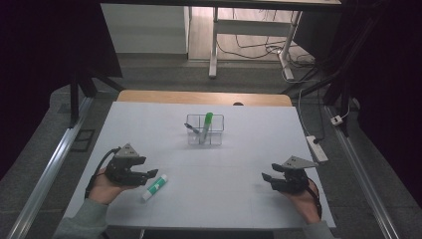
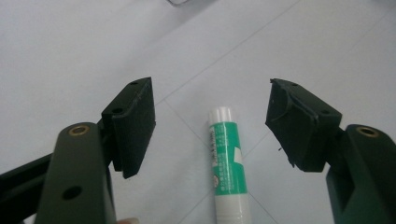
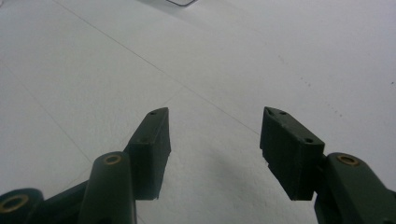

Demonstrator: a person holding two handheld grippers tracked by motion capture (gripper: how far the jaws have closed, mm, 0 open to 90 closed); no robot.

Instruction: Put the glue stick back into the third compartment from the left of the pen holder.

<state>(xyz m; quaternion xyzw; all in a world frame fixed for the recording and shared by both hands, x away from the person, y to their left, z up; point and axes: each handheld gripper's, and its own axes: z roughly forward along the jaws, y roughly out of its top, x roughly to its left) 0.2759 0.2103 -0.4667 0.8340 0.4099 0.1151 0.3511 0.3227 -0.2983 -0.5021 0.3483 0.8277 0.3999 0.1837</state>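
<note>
A green and white glue stick point(image 1: 155, 187) lies flat on the white table at the front left. My left gripper point(image 1: 149, 177) hovers right at it, held in a hand. In the left gripper view the glue stick point(image 2: 227, 163) lies on the table between the two black jaws, and my left gripper point(image 2: 212, 100) is open, its pads apart from the stick on both sides. My right gripper point(image 1: 267, 172) rests at the front right, pointing left. It is open point(image 3: 215, 121) with bare table between its jaws.
A clear plastic organizer point(image 1: 219, 131) stands at the table's middle back, holding an upright green marker point(image 1: 207, 125) and a dark pen point(image 1: 191, 128). A white power strip point(image 1: 317, 148) lies off the table's right edge. Metal rails run along both sides.
</note>
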